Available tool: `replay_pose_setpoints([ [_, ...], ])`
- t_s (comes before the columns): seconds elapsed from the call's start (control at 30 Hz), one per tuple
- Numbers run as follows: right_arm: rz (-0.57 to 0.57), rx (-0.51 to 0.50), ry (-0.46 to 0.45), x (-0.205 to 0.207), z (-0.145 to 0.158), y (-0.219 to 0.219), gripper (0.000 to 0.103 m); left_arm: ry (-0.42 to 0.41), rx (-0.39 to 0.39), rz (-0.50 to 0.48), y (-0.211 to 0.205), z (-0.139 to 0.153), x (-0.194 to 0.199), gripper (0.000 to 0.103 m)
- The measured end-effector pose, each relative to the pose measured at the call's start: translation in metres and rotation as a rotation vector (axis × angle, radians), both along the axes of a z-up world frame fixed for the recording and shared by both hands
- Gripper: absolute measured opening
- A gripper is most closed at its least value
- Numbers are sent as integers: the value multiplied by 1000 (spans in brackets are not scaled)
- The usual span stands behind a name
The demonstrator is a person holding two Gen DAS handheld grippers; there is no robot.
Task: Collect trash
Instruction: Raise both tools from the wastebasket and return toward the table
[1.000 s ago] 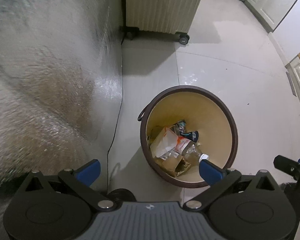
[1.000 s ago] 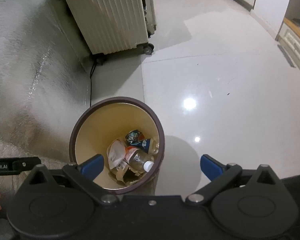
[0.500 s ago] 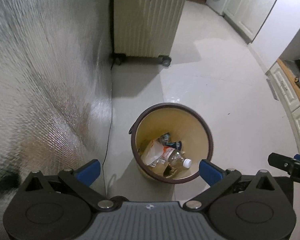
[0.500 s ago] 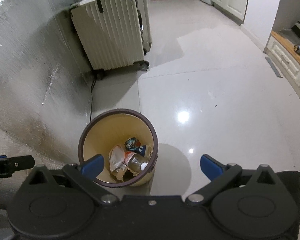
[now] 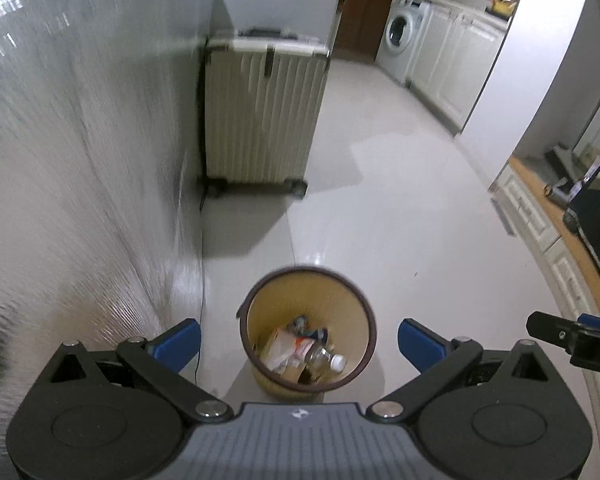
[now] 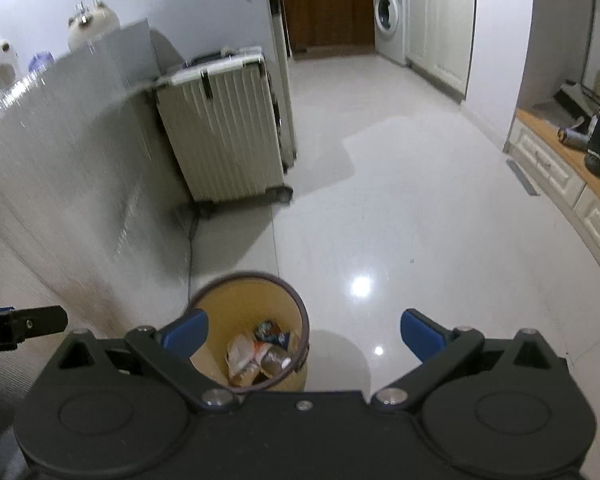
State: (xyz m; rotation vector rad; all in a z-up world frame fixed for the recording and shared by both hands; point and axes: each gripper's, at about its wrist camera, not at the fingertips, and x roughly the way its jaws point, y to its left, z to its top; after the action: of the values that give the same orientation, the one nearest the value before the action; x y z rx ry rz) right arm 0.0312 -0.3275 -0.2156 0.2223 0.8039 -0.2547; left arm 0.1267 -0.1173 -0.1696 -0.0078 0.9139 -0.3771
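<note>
Both tongs hung spread and empty above a trash bin on the floor.

From the left wrist, the left tongs (image 5: 299, 338) stood wide apart with nothing between them; under them the brown-rimmed bin (image 5: 256, 300) held a clear bottle (image 5: 325, 359) and crumpled wrappers (image 5: 284, 350), near a silvery panel (image 5: 80, 184) and a ribbed suitcase (image 5: 264, 116). From the right wrist, the right tongs (image 6: 304, 330) were likewise spread and empty, the bin (image 6: 236, 284) below their left finger, the glossy floor (image 6: 420, 220) stretching ahead.
</note>
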Motion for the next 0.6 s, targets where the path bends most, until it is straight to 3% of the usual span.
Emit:
replay_pose_setpoints([
  [0.6, 97, -67, -318, -50, 134, 46, 103, -353, -106, 12, 49, 147, -75, 103],
])
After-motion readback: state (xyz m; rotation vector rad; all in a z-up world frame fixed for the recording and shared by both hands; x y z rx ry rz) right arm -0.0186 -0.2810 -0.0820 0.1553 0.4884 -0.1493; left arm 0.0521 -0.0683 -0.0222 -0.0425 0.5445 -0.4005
